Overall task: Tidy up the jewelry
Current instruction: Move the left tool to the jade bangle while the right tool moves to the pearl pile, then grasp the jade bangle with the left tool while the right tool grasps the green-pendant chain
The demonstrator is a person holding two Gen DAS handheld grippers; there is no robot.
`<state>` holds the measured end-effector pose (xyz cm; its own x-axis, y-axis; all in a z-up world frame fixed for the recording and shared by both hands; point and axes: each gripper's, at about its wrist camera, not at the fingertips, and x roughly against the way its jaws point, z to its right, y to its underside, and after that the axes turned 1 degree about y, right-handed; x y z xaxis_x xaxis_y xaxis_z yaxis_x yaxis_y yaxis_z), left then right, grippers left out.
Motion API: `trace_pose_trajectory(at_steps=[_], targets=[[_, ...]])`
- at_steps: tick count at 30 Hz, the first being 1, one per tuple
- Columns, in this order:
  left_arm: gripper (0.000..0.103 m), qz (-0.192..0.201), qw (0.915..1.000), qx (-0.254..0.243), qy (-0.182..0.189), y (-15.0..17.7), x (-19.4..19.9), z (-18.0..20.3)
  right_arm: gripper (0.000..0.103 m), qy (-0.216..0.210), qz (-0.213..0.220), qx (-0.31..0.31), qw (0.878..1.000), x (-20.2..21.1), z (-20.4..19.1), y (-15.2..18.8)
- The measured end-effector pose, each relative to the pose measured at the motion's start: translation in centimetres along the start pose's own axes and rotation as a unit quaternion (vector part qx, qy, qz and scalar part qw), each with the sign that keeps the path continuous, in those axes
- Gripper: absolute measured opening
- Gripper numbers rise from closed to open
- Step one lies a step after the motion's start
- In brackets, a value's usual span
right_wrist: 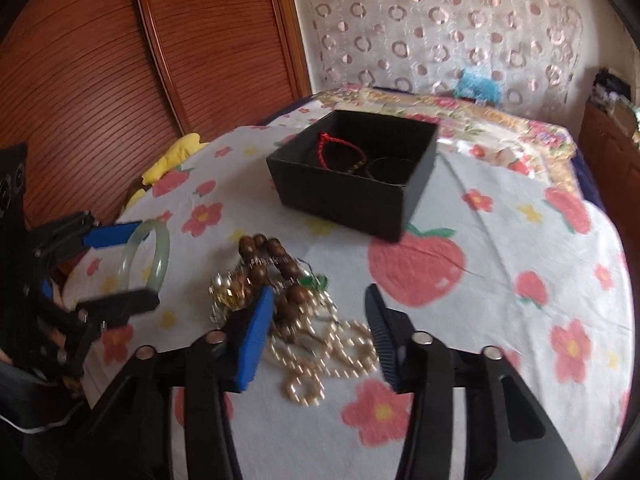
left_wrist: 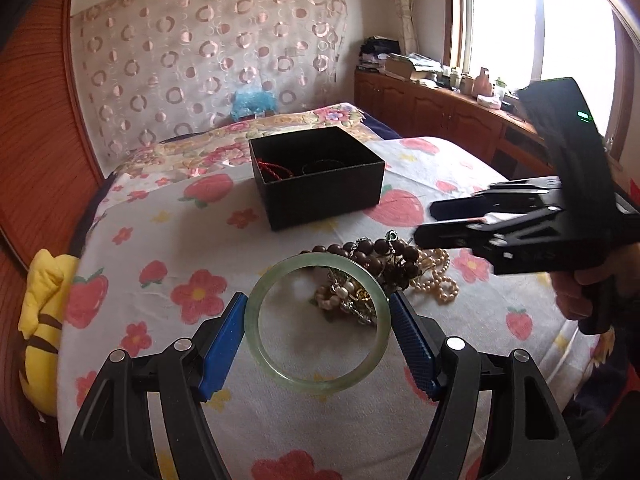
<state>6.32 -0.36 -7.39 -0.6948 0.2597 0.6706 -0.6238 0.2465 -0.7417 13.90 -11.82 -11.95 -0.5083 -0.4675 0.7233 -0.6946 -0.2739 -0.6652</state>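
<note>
Right up front, your left gripper point(left_wrist: 318, 320) has its blue pads clamped on opposite sides of the pale green bangle point(left_wrist: 318, 322), holding it above the flowery bedsheet point(left_wrist: 168, 240). Just behind the bangle sits the jewelry pile point(left_wrist: 384, 268): brown wooden beads point(right_wrist: 276, 264), a pearl strand point(right_wrist: 324, 356) and some gold bits tangled together. Your right gripper point(right_wrist: 318, 320) hangs over that pile with its jaws partly apart, pearls and beads in the gap, but the pads aren't pressing anything. Farther back, the black box point(left_wrist: 320, 176) sits open with a red cord bracelet point(right_wrist: 336, 148) already inside.
</note>
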Motion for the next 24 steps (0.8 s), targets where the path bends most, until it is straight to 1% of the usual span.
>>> trace_pose_trajectory(at_steps=[5,10,13,14,16,19,24], targets=[[0.069,0.000,1.0000,-0.001,0.004,-0.1,-0.1,0.0,0.040,-0.026,-0.024,-0.036,0.999,-2.1,0.6,-1.2],[0.069,0.003,1.0000,0.000,0.006,-0.2,-0.2,0.0,0.038,-0.037,-0.039,-0.050,0.997,-2.8,0.7,-1.5],[0.069,0.005,1.0000,0.002,0.007,-0.2,-0.1,0.0,0.033,-0.042,-0.047,-0.053,0.997,-3.0,0.6,-1.4],[0.069,0.006,1.0000,0.002,0.006,-0.1,-0.1,0.0,0.028,-0.046,-0.048,-0.055,0.996,-3.1,0.8,-1.4],[0.069,0.008,0.9999,0.004,0.006,-0.2,0.0,0.0,0.023,-0.052,-0.052,-0.060,0.996,-3.1,0.9,-1.4],[0.069,0.010,0.9999,0.004,0.006,-0.3,0.0,-0.1,0.021,-0.060,-0.050,-0.062,0.995,-2.8,0.9,-1.4],[0.069,0.012,0.9999,0.004,0.005,-0.4,-0.1,-0.2,0.020,-0.051,-0.033,-0.055,0.997,-1.8,0.7,-1.7]])
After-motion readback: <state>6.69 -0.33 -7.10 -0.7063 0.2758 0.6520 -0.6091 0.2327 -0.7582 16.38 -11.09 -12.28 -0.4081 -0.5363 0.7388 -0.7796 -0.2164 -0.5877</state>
